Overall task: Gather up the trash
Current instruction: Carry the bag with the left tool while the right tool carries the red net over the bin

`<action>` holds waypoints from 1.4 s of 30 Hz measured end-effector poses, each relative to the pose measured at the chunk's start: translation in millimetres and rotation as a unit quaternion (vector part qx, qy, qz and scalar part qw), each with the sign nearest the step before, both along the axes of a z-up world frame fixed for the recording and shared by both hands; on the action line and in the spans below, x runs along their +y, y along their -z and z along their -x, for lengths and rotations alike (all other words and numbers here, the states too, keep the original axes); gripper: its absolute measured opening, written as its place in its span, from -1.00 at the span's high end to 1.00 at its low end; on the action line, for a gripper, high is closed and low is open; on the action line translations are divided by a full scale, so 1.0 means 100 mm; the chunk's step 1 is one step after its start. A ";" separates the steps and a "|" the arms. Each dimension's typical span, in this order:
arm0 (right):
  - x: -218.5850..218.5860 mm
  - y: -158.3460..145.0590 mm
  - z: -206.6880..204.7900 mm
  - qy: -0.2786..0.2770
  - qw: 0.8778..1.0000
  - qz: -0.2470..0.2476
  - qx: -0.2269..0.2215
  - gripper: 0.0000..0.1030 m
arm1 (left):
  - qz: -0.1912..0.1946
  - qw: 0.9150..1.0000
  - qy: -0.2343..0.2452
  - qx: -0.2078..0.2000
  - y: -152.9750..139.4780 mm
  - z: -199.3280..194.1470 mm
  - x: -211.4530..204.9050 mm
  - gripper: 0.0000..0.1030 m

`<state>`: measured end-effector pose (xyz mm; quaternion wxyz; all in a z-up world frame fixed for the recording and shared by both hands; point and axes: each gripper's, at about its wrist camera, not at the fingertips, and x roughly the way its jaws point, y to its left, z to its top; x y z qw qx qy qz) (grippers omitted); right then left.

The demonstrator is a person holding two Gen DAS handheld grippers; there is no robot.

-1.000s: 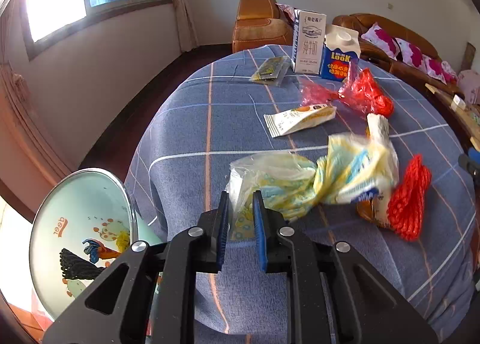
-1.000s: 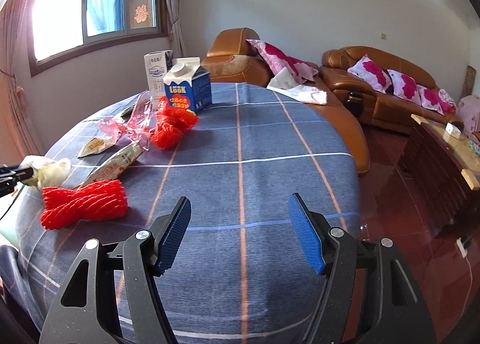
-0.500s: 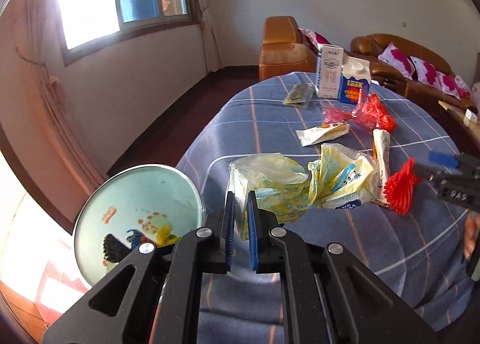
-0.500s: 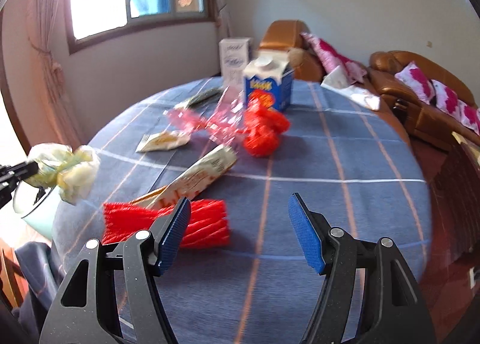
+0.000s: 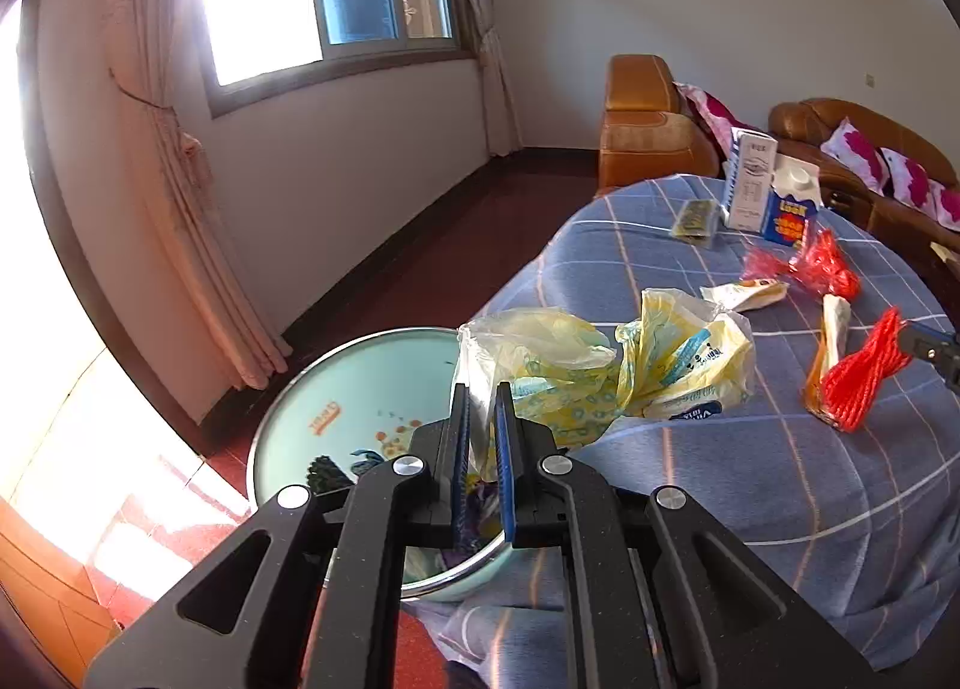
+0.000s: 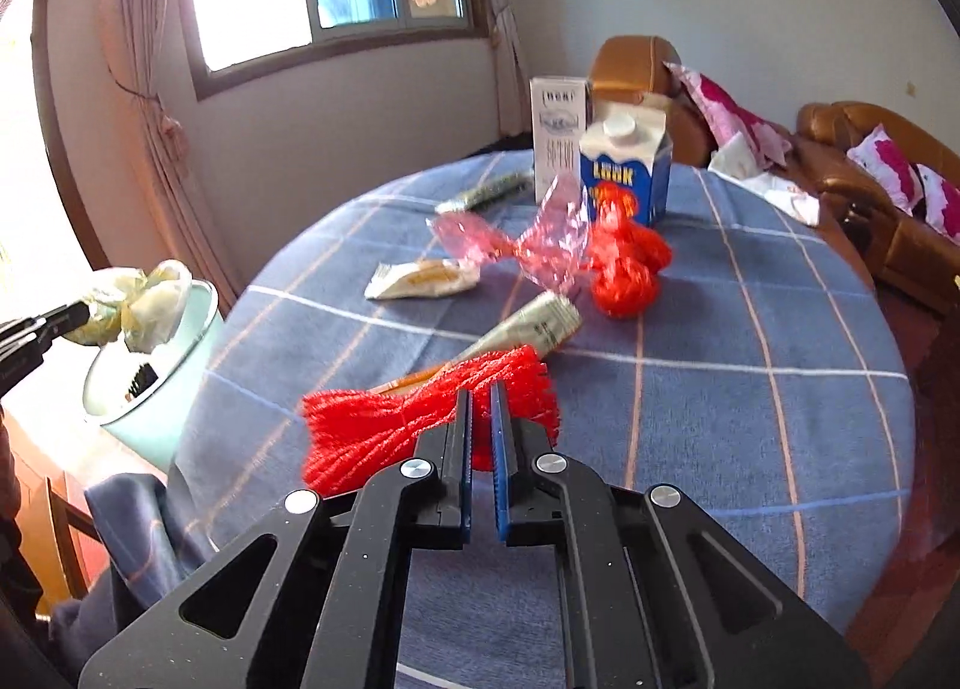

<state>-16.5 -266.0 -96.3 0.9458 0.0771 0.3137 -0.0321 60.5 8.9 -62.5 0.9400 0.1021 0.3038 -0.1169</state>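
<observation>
Crinkly yellow plastic bag point(image 5: 540, 365) lifted over round bin point(image 5: 336, 389), left jaws clamped; right jaws just clamped red mesh netting point(image 6: 408, 419)

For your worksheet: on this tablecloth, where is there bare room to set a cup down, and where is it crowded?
Free: the cloth right of the blue carton and red net ball, out to the table edge. Crowded: the strip from the cartons down past the pink film to the red net.

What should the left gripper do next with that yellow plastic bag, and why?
Probably carry it a little further over the bin and then open. The left gripper is shut on the yellow plastic bag, whose far end is trailing over the table, not the bin.
</observation>
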 end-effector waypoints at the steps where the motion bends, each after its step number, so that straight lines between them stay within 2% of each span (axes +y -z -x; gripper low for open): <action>1: 0.01 -0.04 -0.02 -0.001 1.000 0.000 -0.005 0.88 | -0.001 1.000 -0.005 -0.001 -0.01 -0.01 0.04 0.85; 10: 0.29 -0.35 -0.25 -0.023 0.998 0.006 -0.049 0.88 | -0.052 0.996 -0.065 -0.021 -0.02 -0.10 0.22 0.85; 18: 0.69 -0.49 -0.65 -0.070 0.996 0.000 -0.063 0.88 | -0.085 0.990 -0.108 -0.022 0.00 -0.19 0.41 0.84; 30: 1.34 -0.49 -1.19 -0.135 0.988 0.002 -0.070 0.88 | -0.133 0.976 -0.174 -0.011 0.11 -0.32 0.76 0.84; 42: 1.83 -0.34 -1.48 -0.180 0.982 0.026 -0.059 0.88 | -0.157 0.967 -0.199 -0.011 0.19 -0.42 0.91 0.84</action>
